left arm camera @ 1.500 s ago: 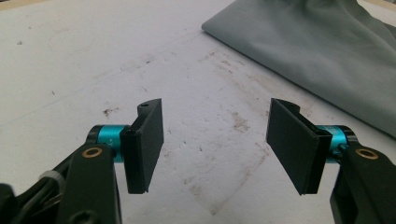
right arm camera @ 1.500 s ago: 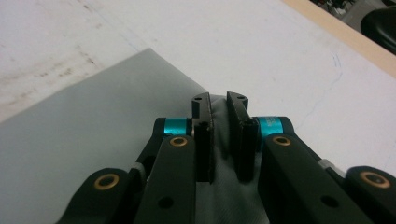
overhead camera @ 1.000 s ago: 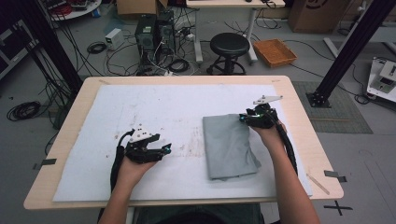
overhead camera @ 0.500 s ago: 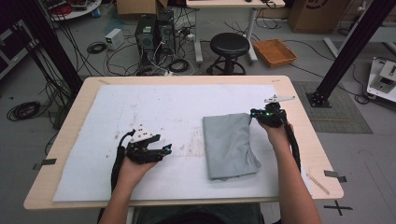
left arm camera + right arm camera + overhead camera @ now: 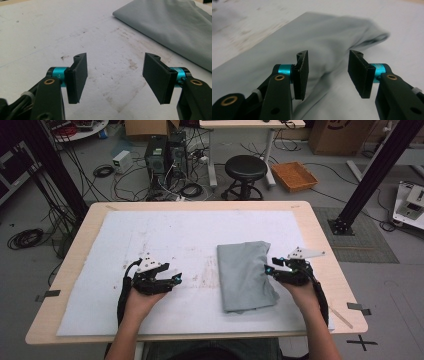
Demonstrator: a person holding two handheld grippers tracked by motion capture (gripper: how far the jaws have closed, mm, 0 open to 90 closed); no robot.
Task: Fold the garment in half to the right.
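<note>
White-padded wooden counter: grey folded cloth lies doubled, loose right edge unsquared. Right claw, jaws just opening, stands spread and empty at that edge; left claw spread, idle, well apart.

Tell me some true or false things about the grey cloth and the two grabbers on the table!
1. The grey cloth lies folded on the white mat. True.
2. The left gripper is squeezing the cloth. False: its jaws stand open over bare mat.
3. The right gripper is beside the cloth's right edge. True.
4. The right gripper is clamped shut on the cloth. False: its jaws have just been opening, nothing pinched.
</note>
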